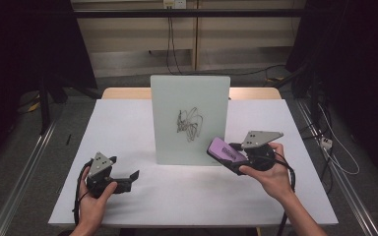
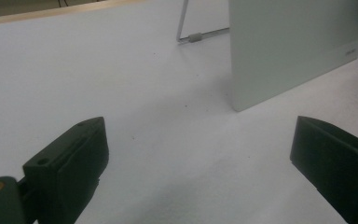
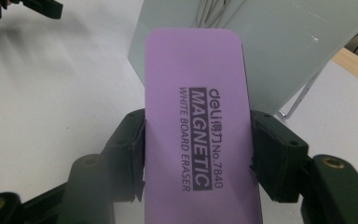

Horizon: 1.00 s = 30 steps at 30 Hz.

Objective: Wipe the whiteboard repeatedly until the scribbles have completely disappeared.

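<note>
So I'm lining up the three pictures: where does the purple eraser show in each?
High view: purple eraser right of centre, in the right claw, before the whiteboard.
Left gripper view: not in it.
Right gripper view: eraser centre, clamped between the jaws.
Shared landmark: the whiteboard.

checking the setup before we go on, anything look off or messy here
Nothing looks damaged or spilled. The one mess is a black scribble in the middle of the upright whiteboard. The right gripper is shut on a purple eraser, close to the board's lower right corner. The left gripper rests open over the table.
</note>
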Tool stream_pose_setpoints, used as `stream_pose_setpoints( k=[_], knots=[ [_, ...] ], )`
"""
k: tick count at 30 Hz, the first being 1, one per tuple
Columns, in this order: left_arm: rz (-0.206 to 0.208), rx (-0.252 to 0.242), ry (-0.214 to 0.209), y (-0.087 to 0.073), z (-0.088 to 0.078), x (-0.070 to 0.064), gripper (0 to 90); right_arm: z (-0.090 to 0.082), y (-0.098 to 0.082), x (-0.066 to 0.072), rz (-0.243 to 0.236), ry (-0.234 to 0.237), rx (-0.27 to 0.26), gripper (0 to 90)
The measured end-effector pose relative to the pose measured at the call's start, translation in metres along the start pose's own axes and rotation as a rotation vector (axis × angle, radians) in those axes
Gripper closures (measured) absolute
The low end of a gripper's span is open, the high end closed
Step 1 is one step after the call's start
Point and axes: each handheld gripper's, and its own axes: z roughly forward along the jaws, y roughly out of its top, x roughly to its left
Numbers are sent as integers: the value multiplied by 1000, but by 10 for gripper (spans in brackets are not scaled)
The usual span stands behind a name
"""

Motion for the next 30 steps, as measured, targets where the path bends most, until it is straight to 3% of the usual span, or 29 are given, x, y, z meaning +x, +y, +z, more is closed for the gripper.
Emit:
stream_pose_setpoints(
  k=[14, 21, 30],
  knots=[
    [5, -5, -2, 1, 0, 0, 47, 8, 22, 0, -53, 10, -36, 410],
    [-3, -13, 0, 1, -1, 1, 47, 20, 32, -3, -66, 26, -47, 410],
    [5, -5, -1, 1, -1, 1, 47, 23, 48, -5, -75, 31, -75, 410]
  ],
)
